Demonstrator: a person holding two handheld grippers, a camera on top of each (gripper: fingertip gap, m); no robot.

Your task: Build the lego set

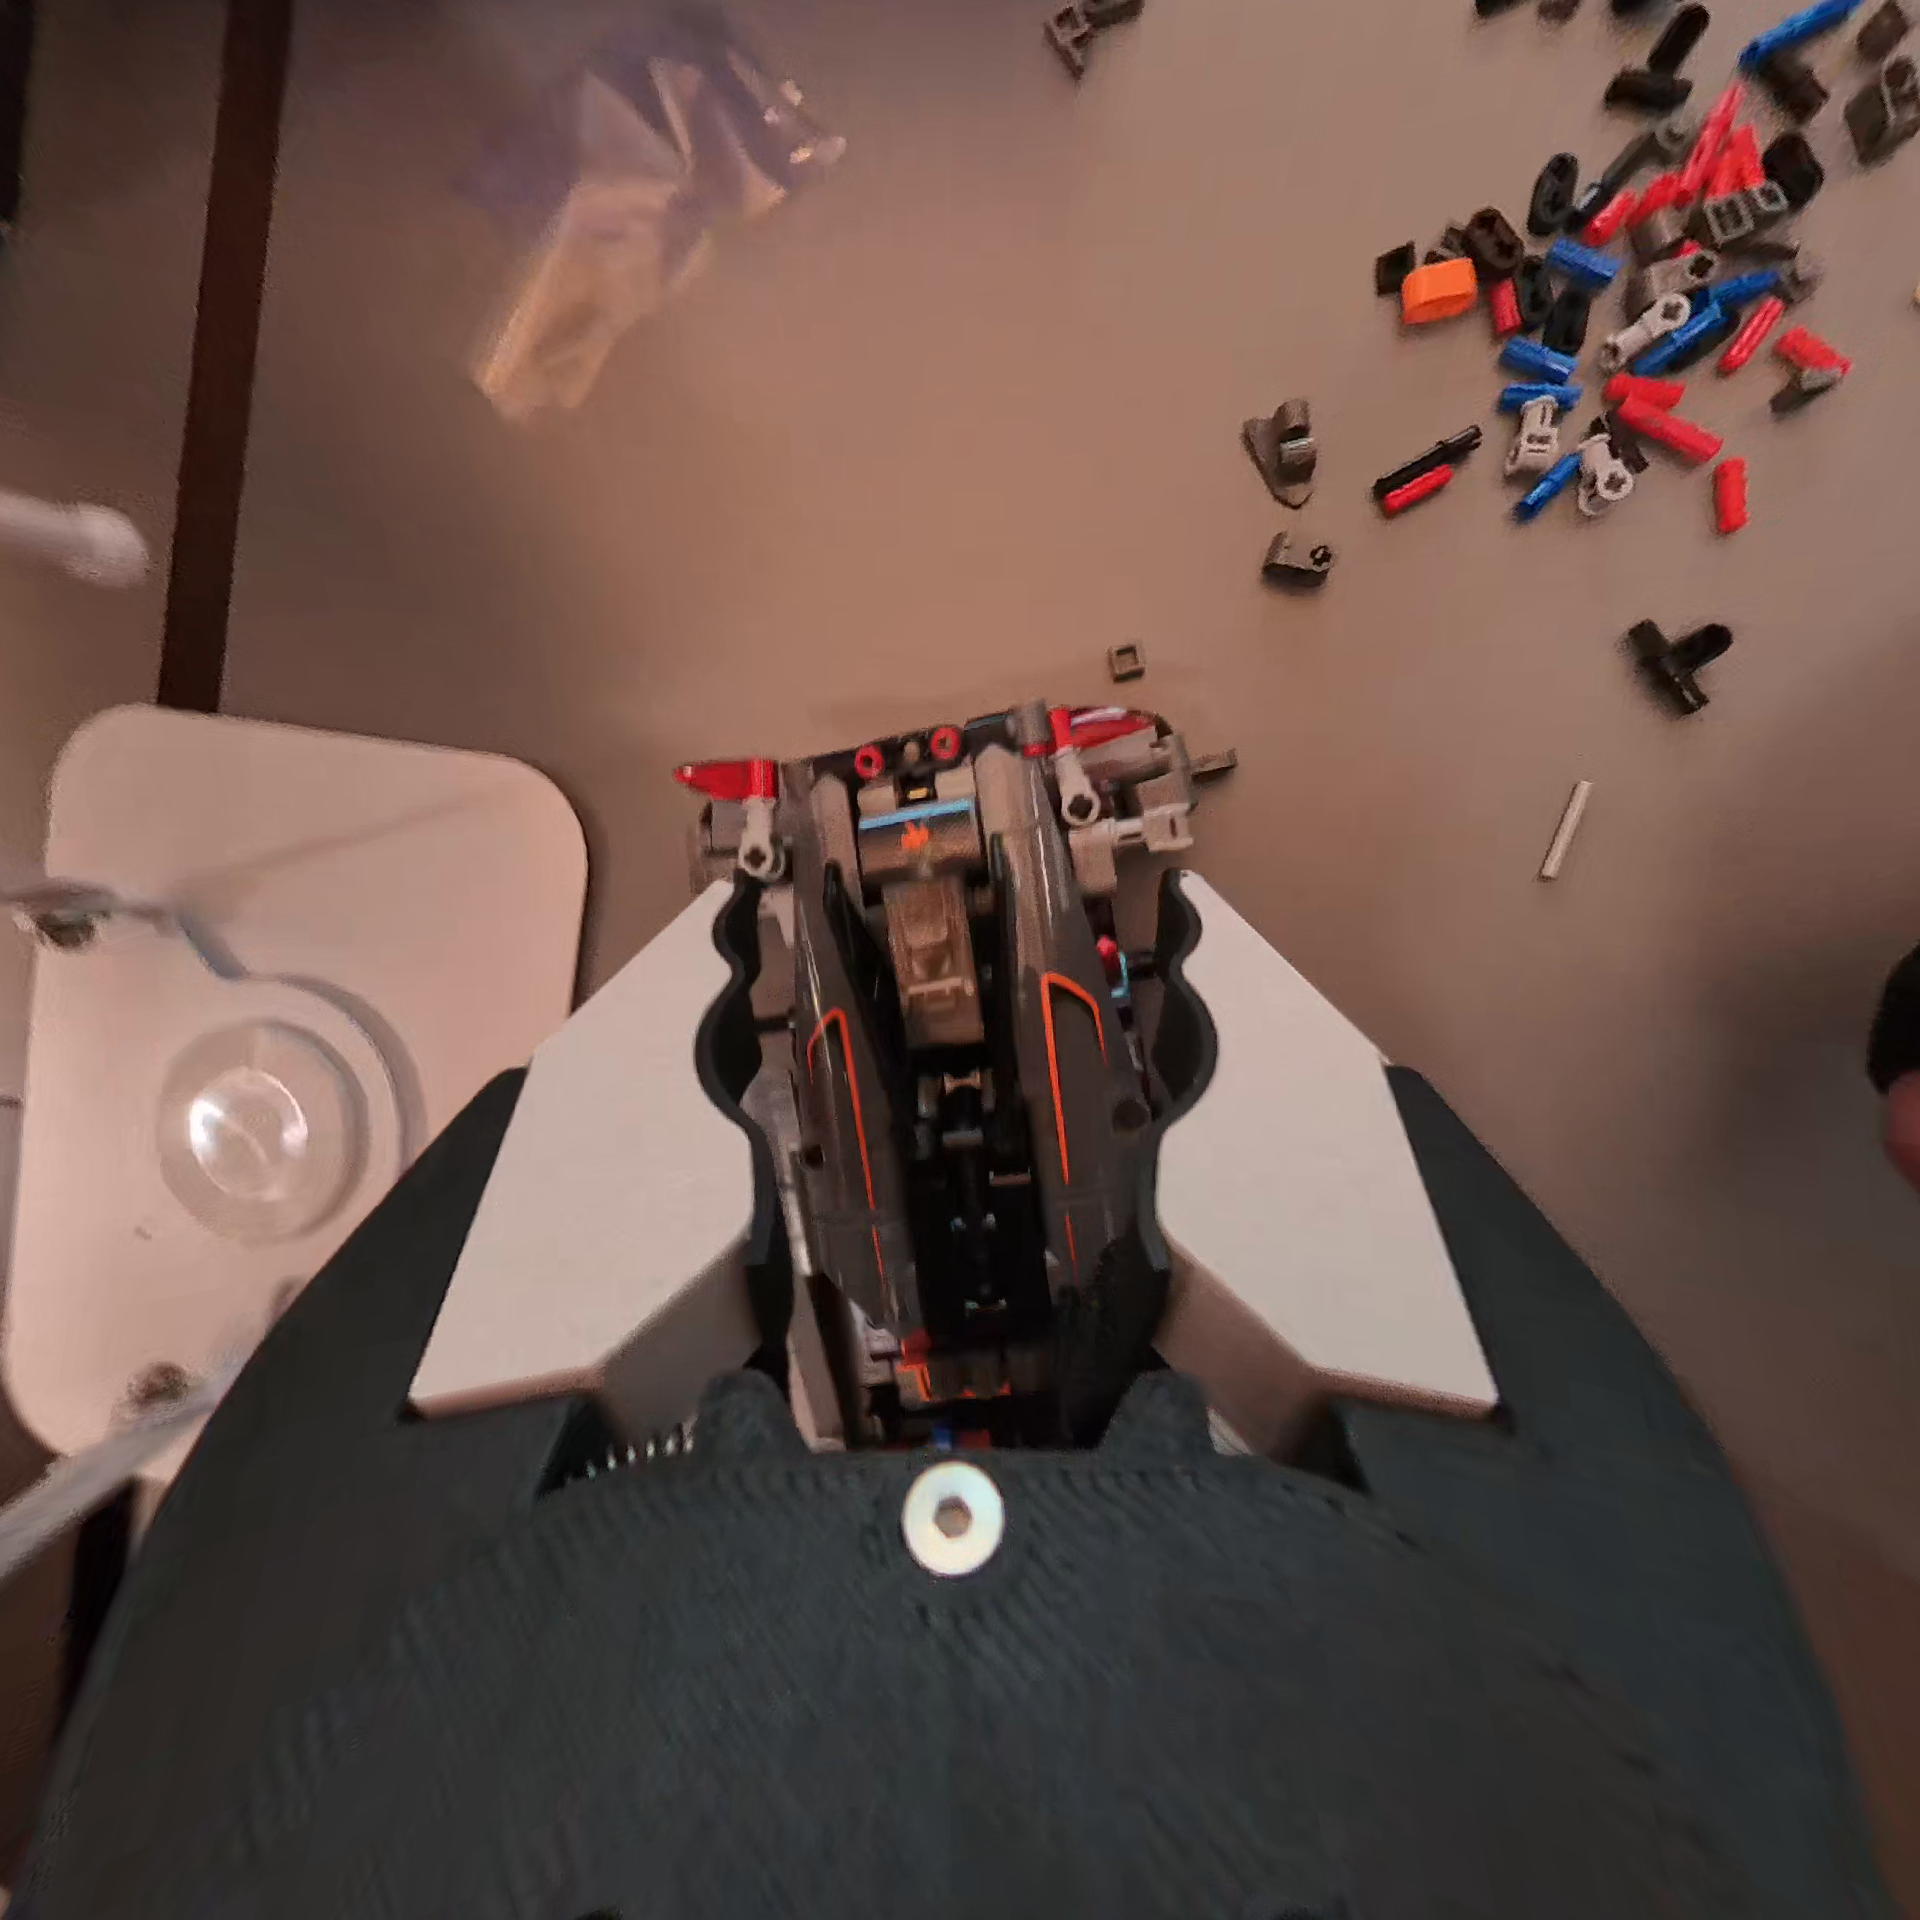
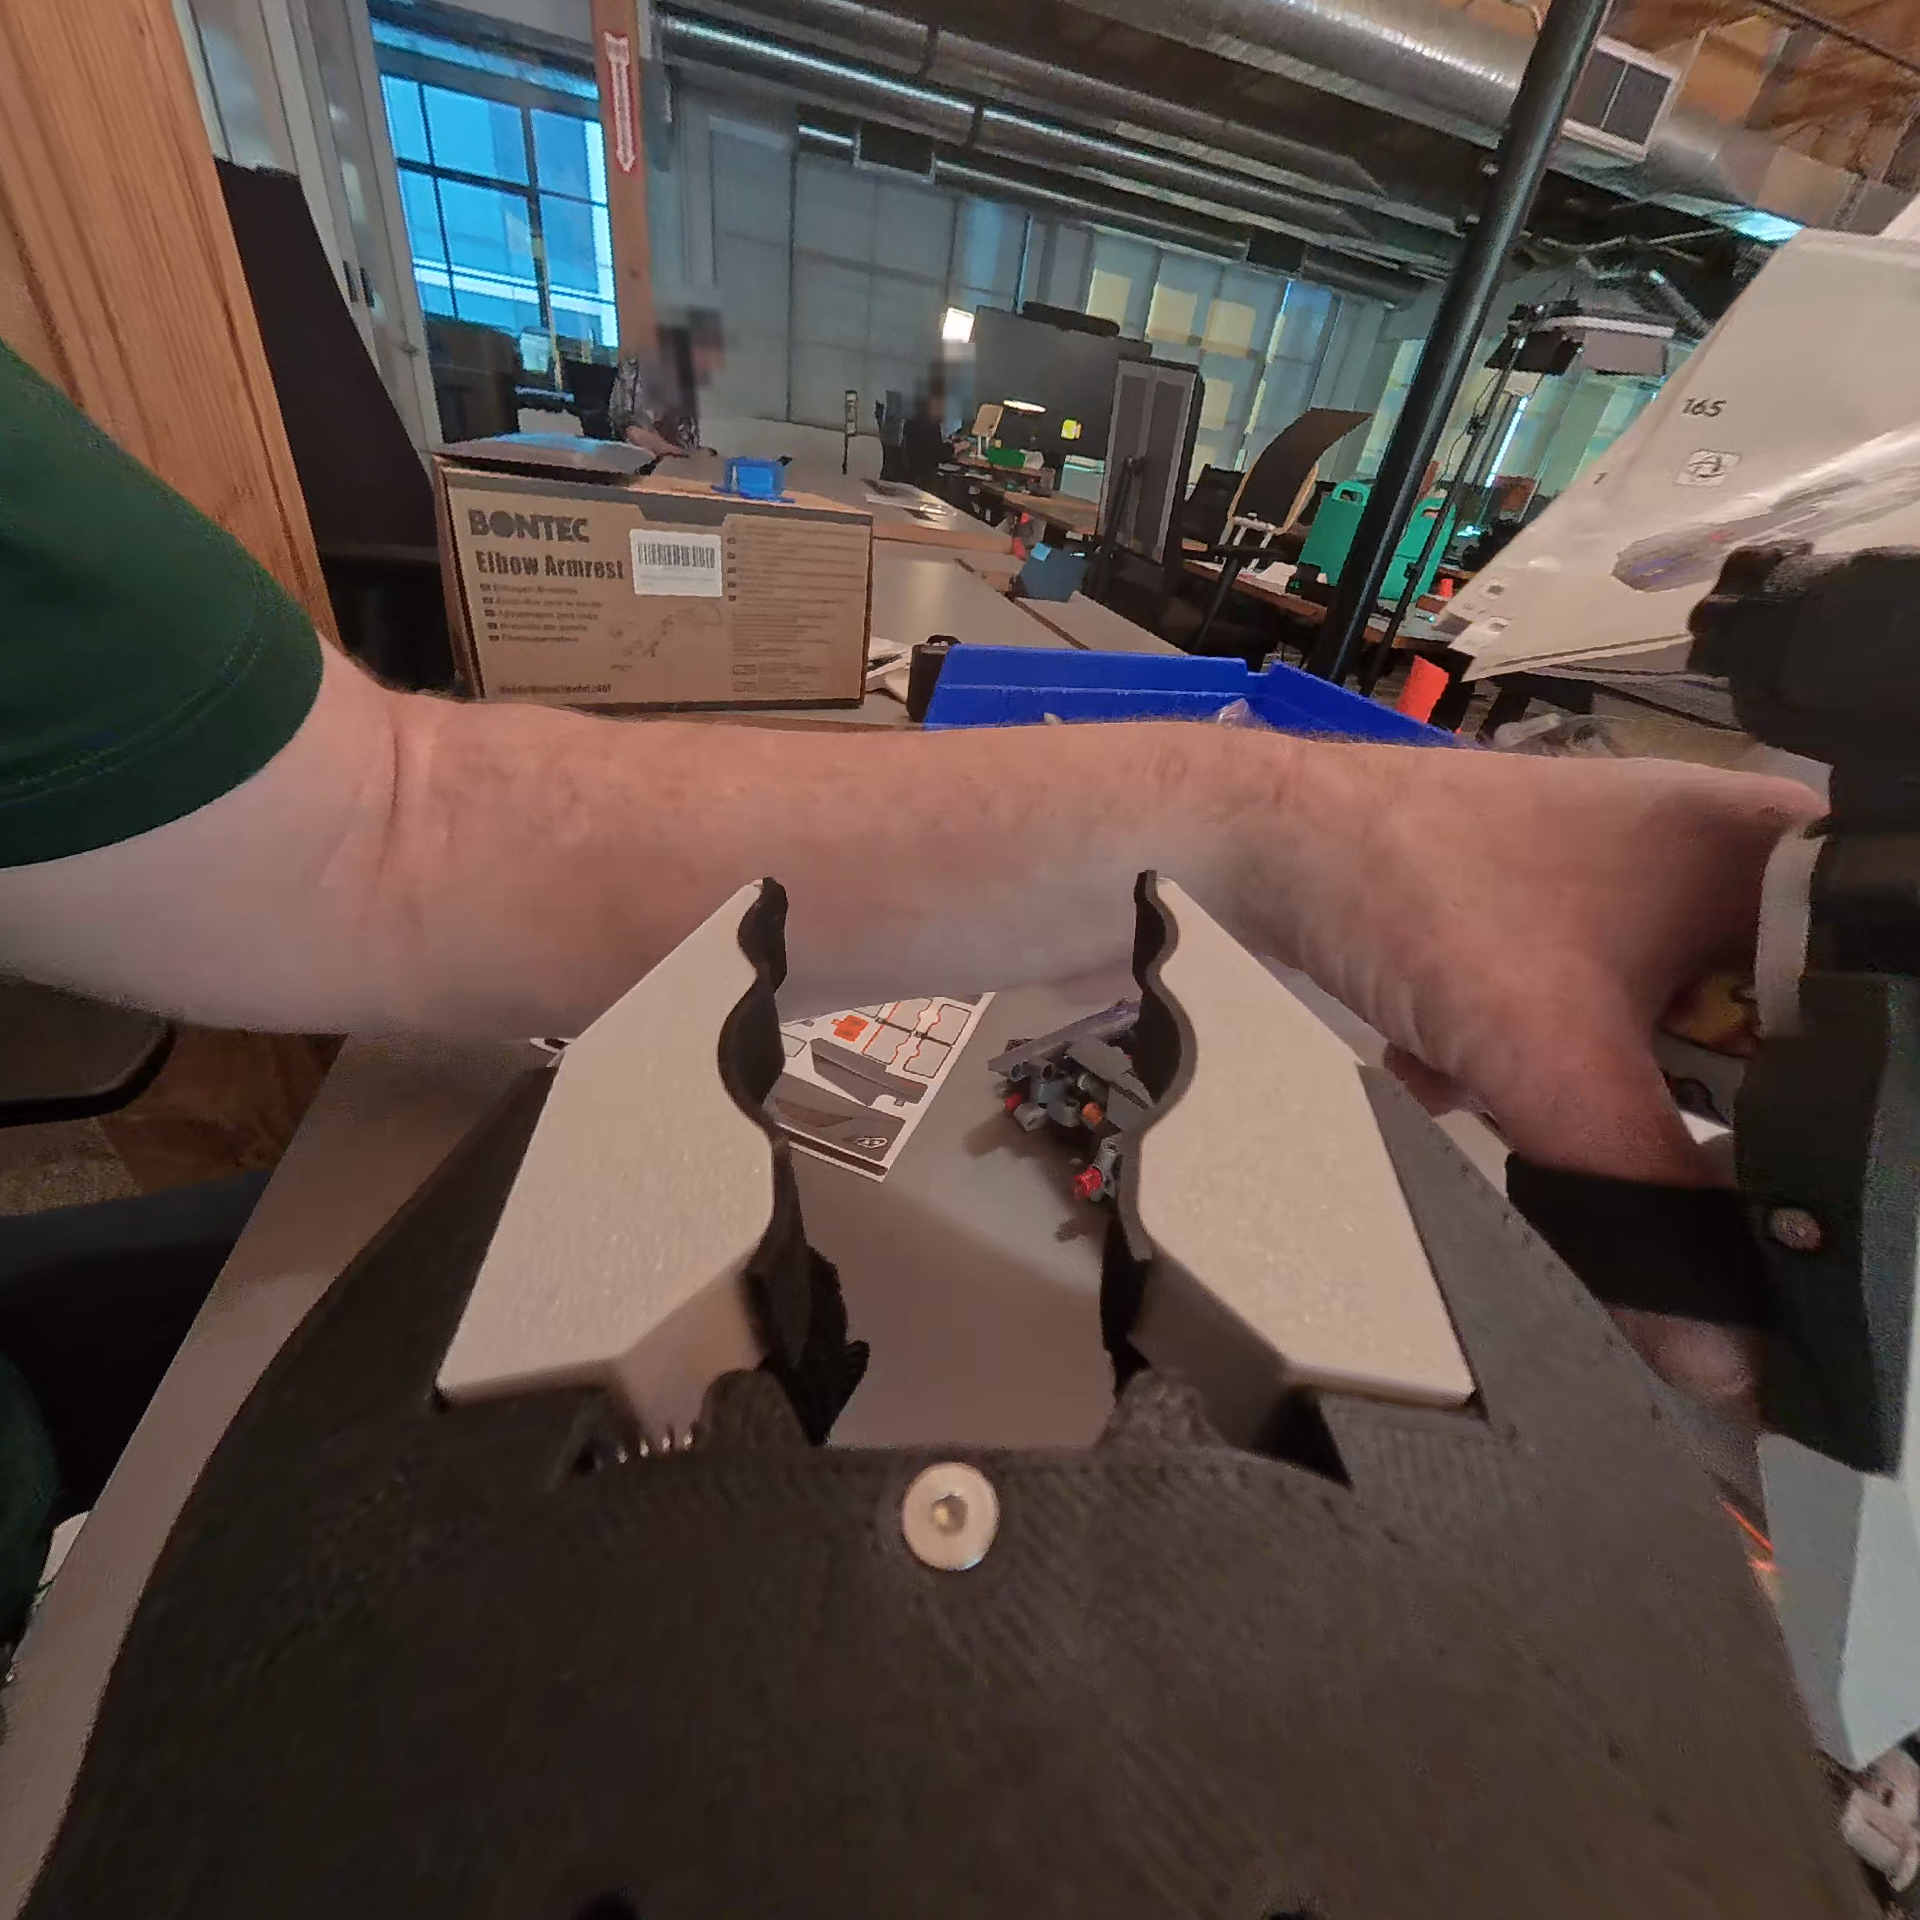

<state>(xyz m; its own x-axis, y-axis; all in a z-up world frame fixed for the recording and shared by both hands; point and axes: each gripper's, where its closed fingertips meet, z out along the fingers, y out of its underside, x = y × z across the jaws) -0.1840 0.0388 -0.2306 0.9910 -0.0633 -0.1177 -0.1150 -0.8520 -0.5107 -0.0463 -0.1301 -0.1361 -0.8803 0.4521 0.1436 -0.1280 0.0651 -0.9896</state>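
Note:
My left gripper (image 1: pixel 956 894) is shut on the dark grey lego car model (image 1: pixel 951 1039), which has orange lines and red parts at its far end, and holds it above the brown table (image 1: pixel 935 468). A pile of loose red, blue, black and grey lego pieces (image 1: pixel 1652 312) lies at the upper right. My right gripper (image 2: pixel 956 914) is open and empty, low over a grey table (image 2: pixel 966 1299). Beyond its fingers lie a sticker sheet (image 2: pixel 883 1070) and a small grey lego sub-assembly (image 2: pixel 1070 1091). A person's bare forearm (image 2: pixel 831 831) crosses in front of it.
A white device with a clear dome lens (image 1: pixel 249 1122) sits at the left. A crumpled clear bag (image 1: pixel 644 208) lies at the back. A small grey axle (image 1: pixel 1564 831) lies right of the model. A cardboard box (image 2: pixel 655 592) and blue bins (image 2: pixel 1143 686) stand behind the forearm. My right gripper's tips are some 15 cm from the small grey lego sub-assembly (image 2: pixel 1070 1091).

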